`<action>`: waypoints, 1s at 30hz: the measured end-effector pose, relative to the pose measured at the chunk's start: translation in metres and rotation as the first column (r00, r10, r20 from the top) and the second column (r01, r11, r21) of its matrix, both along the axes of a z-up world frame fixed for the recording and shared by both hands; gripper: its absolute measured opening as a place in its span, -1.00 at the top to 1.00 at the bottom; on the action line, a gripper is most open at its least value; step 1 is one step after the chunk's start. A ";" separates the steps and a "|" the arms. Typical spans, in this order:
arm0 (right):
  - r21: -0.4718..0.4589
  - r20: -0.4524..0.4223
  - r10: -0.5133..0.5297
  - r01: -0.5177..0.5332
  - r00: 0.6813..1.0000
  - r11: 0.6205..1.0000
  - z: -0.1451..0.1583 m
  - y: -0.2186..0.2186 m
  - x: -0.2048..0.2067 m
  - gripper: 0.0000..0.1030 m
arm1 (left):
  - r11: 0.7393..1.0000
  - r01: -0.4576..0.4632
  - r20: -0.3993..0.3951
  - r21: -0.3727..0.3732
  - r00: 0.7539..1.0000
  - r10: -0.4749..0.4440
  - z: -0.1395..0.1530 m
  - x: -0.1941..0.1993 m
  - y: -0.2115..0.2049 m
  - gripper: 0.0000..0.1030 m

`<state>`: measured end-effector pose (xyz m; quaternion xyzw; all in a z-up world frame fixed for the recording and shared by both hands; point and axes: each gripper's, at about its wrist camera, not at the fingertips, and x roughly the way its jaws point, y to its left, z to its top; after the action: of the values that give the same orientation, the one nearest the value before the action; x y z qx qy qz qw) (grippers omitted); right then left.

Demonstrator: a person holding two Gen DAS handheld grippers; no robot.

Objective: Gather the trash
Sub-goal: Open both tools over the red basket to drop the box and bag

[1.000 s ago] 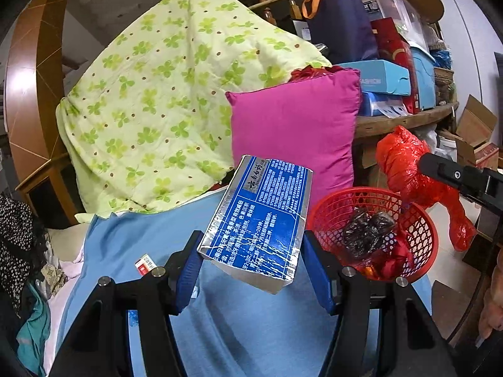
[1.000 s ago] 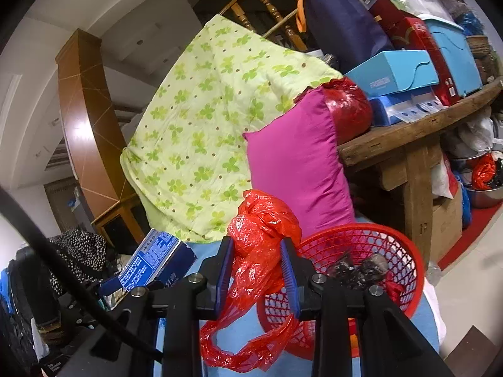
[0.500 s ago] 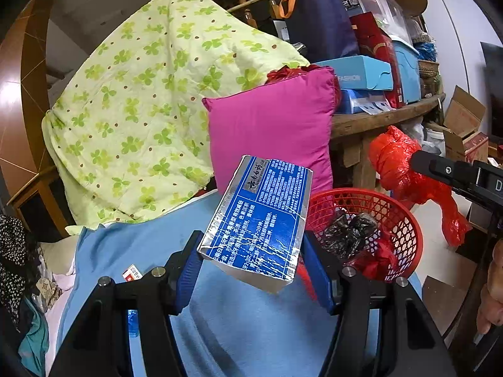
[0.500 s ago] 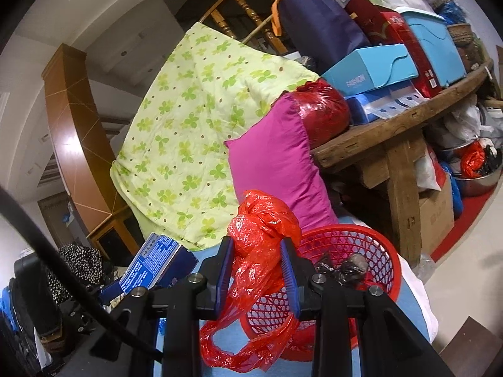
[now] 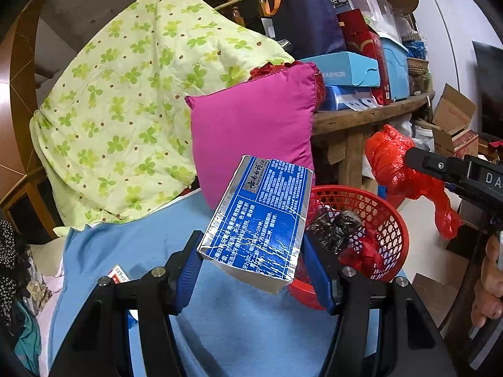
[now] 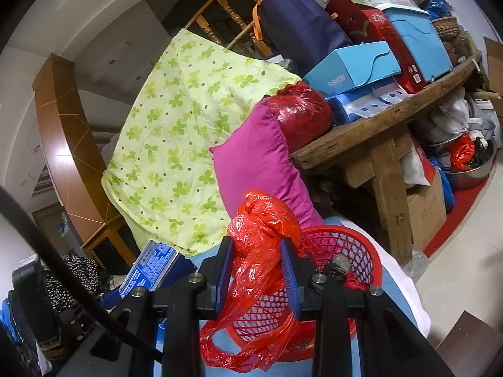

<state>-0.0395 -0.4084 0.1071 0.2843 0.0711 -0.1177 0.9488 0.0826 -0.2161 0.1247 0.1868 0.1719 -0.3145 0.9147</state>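
Note:
My left gripper (image 5: 251, 251) is shut on a blue and silver carton (image 5: 261, 216), held tilted above the blue sheet (image 5: 132, 245), just left of a red mesh basket (image 5: 389, 216). Dark crumpled wrappers (image 5: 333, 226) and red scraps lie in that basket. My right gripper (image 6: 257, 264) is shut on a crumpled red plastic bag (image 6: 261, 229), which hangs over the near left rim of the basket (image 6: 345, 242). The same bag (image 5: 393, 163) and right gripper show at the right of the left wrist view. The carton (image 6: 154, 267) appears low at the left of the right wrist view.
A magenta pillow (image 5: 254, 125) and a green clover quilt (image 5: 132, 100) lean behind the basket. A wooden table (image 6: 371, 128) piled with boxes stands to the right, cartons and a steel bowl (image 6: 471, 172) beneath. A small red and white wrapper (image 5: 118, 273) lies on the sheet.
Both views have swung a little, so the basket, pillow and table sit further left in them. The carton and the red bag stay gripped as before.

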 end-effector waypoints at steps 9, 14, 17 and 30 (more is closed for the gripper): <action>0.083 -0.005 -0.059 0.059 0.998 0.995 -0.015 -0.031 -0.007 0.38 | 0.997 0.055 -0.096 -0.047 0.994 -0.059 -0.006 0.017 -0.003 -0.25; 0.142 -0.021 -0.052 0.054 0.998 0.988 -0.029 -0.042 0.000 0.37 | 0.995 0.088 -0.125 -0.048 0.988 -0.093 -0.009 0.022 -0.021 -0.25; 0.180 -0.029 -0.035 0.040 0.999 0.983 -0.037 -0.048 0.007 0.33 | 0.993 0.110 -0.136 -0.044 0.984 -0.115 -0.012 0.023 -0.035 -0.26; 0.278 0.002 -0.002 0.002 1.000 0.961 -0.061 -0.059 0.023 -0.18 | 0.993 0.108 -0.184 -0.041 0.976 -0.114 -0.032 0.044 -0.037 -0.31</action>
<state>-0.0163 -0.4669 0.0466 0.4150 0.0855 -0.1071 0.8995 0.1265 -0.2532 0.0926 0.1518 0.2412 -0.3837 0.8784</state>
